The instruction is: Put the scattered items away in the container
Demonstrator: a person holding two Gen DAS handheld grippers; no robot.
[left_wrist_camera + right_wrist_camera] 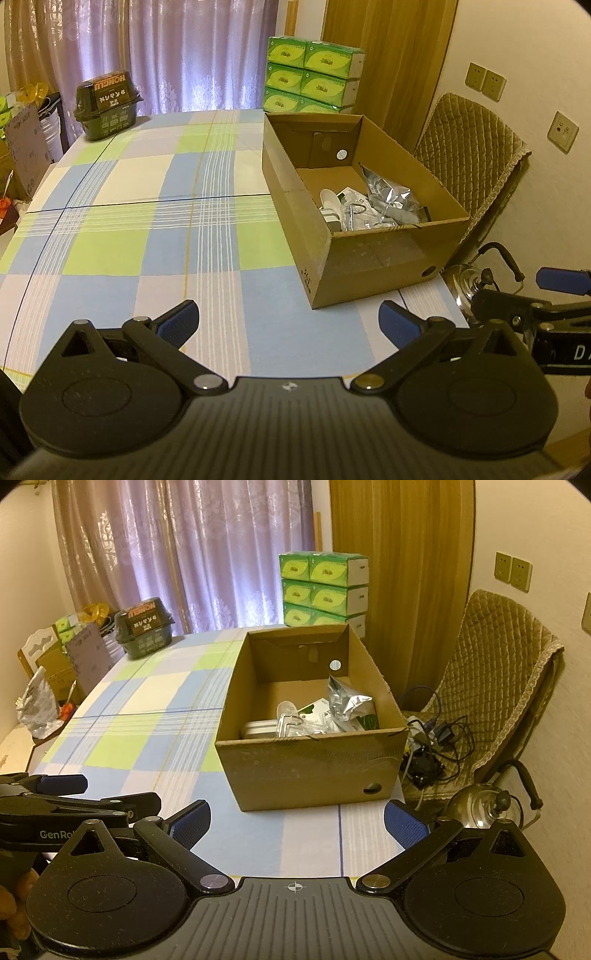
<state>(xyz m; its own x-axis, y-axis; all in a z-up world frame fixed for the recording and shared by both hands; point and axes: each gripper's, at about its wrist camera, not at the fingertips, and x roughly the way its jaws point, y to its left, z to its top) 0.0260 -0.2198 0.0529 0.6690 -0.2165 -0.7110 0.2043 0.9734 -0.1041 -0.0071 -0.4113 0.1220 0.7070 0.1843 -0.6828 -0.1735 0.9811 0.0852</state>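
Holding our left gripper point(290, 323) and right gripper point(297, 821) spread wide and empty above the checked tablecloth point(147, 716), we list: one cardboard box point(310, 771) near the table's right edge, containing a silver foil bag point(347, 701), white pieces and packets; one dark tub point(107, 103) at the far corner.

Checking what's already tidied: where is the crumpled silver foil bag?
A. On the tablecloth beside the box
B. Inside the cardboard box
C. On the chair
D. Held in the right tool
B: the foil bag lies inside the box, and both tools are open and empty.
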